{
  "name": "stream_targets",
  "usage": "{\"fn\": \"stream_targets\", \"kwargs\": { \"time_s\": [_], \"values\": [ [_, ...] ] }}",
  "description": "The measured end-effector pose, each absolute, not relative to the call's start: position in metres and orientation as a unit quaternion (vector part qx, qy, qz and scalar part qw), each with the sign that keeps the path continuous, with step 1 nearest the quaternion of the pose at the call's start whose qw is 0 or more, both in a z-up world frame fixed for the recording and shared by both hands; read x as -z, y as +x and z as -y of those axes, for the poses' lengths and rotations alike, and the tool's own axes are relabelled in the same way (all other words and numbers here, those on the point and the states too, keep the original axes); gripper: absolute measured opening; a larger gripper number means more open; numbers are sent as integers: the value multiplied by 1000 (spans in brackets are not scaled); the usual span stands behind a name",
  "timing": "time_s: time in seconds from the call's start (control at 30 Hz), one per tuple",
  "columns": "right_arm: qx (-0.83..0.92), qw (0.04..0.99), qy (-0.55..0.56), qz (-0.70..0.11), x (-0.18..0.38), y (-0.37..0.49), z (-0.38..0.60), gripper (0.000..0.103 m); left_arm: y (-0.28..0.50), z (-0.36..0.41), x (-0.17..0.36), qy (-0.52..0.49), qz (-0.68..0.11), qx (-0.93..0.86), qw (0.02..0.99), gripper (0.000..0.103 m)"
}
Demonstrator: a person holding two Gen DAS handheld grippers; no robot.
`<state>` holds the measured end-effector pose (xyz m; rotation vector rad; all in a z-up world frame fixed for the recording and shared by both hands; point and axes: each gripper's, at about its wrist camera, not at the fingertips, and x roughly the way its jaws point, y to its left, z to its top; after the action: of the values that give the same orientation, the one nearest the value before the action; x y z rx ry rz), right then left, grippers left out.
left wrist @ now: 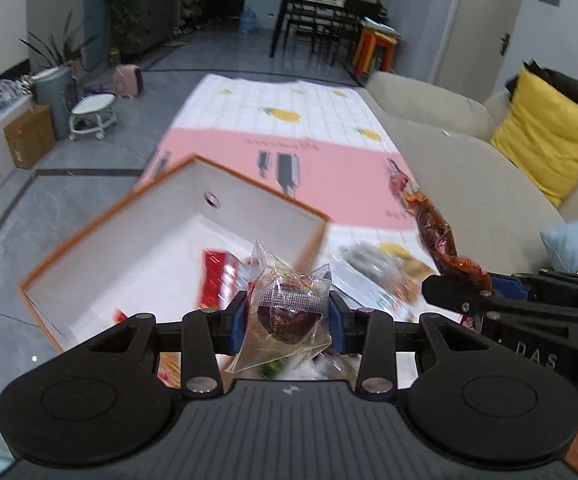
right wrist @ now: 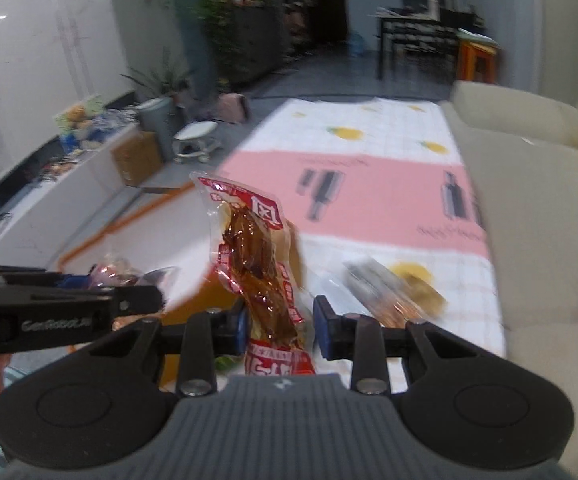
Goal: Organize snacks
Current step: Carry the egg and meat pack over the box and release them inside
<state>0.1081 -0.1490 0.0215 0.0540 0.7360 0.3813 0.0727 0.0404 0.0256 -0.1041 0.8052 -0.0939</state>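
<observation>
My left gripper [left wrist: 289, 316] is shut on a clear packet with a dark round snack [left wrist: 287, 314], held above the near edge of an open white box with an orange rim [left wrist: 169, 216]. A red snack packet [left wrist: 219, 276] lies inside the box. My right gripper [right wrist: 281, 322] holds a long red-and-clear packet of brown meat snack [right wrist: 257, 256] upright; its jaws stand apart with the packet against the left finger. That packet also shows in the left wrist view [left wrist: 433, 228], with the right gripper [left wrist: 485, 292] beside the box.
A clear packet of snacks [left wrist: 377, 276] lies on the table with the white, pink and pineapple-print cloth [left wrist: 321, 156]; it also shows in the right wrist view [right wrist: 393, 288]. A beige sofa [left wrist: 469, 152] with a yellow cushion [left wrist: 545, 136] runs along the right.
</observation>
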Motion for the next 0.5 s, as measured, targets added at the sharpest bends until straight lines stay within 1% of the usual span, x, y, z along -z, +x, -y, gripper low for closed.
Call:
{"fn": "stream_targets", "kwargs": {
  "time_s": [0.13, 0.27, 0.5],
  "values": [
    [-224, 913, -4, -341, -35, 132, 112, 29, 96, -66, -31, -56, -397, 20, 916, 45],
    [-254, 904, -30, -343, -37, 162, 75, 29, 117, -91, -22, -56, -419, -6, 906, 45],
    [-271, 880, -106, -376, -8, 219, 17, 29, 151, -123, 13, -57, -480, -22, 875, 45]
  ]
}}
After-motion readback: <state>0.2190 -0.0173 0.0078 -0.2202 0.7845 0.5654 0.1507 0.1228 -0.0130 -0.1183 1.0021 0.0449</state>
